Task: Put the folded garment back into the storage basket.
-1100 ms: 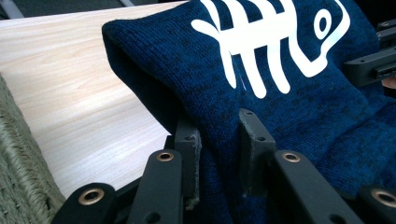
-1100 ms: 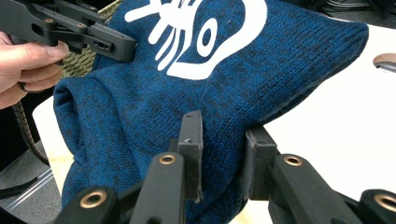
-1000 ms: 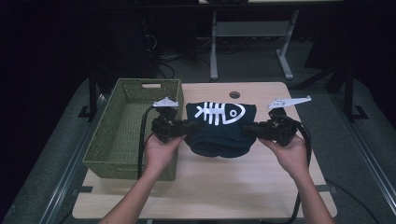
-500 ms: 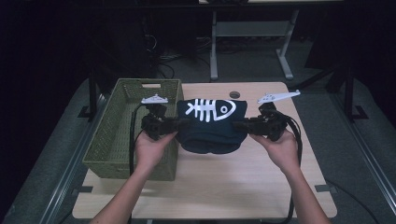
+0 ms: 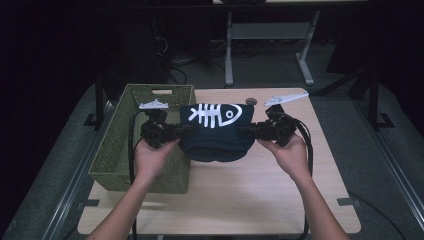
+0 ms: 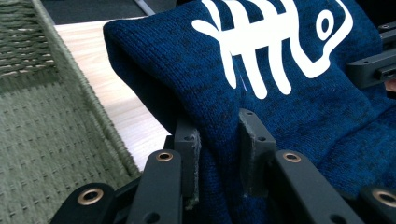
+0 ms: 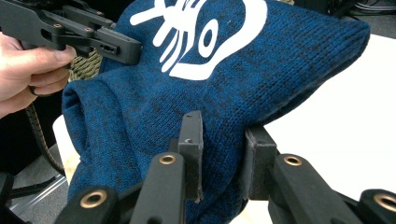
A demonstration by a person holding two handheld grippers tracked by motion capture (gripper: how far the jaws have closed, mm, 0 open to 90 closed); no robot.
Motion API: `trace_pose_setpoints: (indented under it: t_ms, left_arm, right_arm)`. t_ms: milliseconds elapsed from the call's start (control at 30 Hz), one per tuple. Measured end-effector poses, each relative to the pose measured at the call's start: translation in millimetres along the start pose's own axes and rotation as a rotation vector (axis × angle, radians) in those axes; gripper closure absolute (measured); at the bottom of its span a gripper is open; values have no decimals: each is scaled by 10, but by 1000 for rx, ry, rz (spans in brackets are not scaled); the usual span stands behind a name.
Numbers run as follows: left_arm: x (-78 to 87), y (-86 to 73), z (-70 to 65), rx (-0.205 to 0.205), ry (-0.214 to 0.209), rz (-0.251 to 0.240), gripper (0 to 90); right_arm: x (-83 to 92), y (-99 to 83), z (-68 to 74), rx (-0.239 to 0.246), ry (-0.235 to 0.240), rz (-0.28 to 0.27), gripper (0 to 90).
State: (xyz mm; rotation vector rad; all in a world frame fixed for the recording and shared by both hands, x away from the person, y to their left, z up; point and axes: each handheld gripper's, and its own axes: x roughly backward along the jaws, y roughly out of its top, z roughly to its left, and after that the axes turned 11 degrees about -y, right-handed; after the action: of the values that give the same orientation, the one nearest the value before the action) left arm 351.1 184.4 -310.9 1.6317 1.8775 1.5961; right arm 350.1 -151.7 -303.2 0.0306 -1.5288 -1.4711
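Note:
A folded dark blue knit sweater (image 5: 215, 132) with a white fish-skeleton print hangs between the two grippers, lifted off the wooden table (image 5: 240, 200). My left gripper (image 5: 181, 131) is shut on its left side, with knit fabric (image 6: 289, 93) bunched between the jaws of that gripper (image 6: 219, 140). My right gripper (image 5: 246, 132) is shut on the right side; the blue cloth (image 7: 154, 112) is pinched where that gripper (image 7: 224, 144) closes. The sweater's lower folds sag between them. The left edge of the sweater is beside the rim of a green woven basket (image 5: 120, 145).
The green basket (image 6: 42, 126) stands on the table's left part, its inside bare. A small dark round thing (image 5: 251, 101) lies near the table's far edge. Desk legs and cables stand on the floor beyond the table.
Both hands have carried the sweater leftward and a little up, so its left side has come close to the basket's rim. Both grips look the same.

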Motion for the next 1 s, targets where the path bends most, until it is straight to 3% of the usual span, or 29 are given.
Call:
trace_pose_setpoints:
  t_ms: [1000]
  left_arm:
    - [415,-51,286,26,49,-10,719]
  right_arm:
    - [-419,279,289,21,44,15,731]
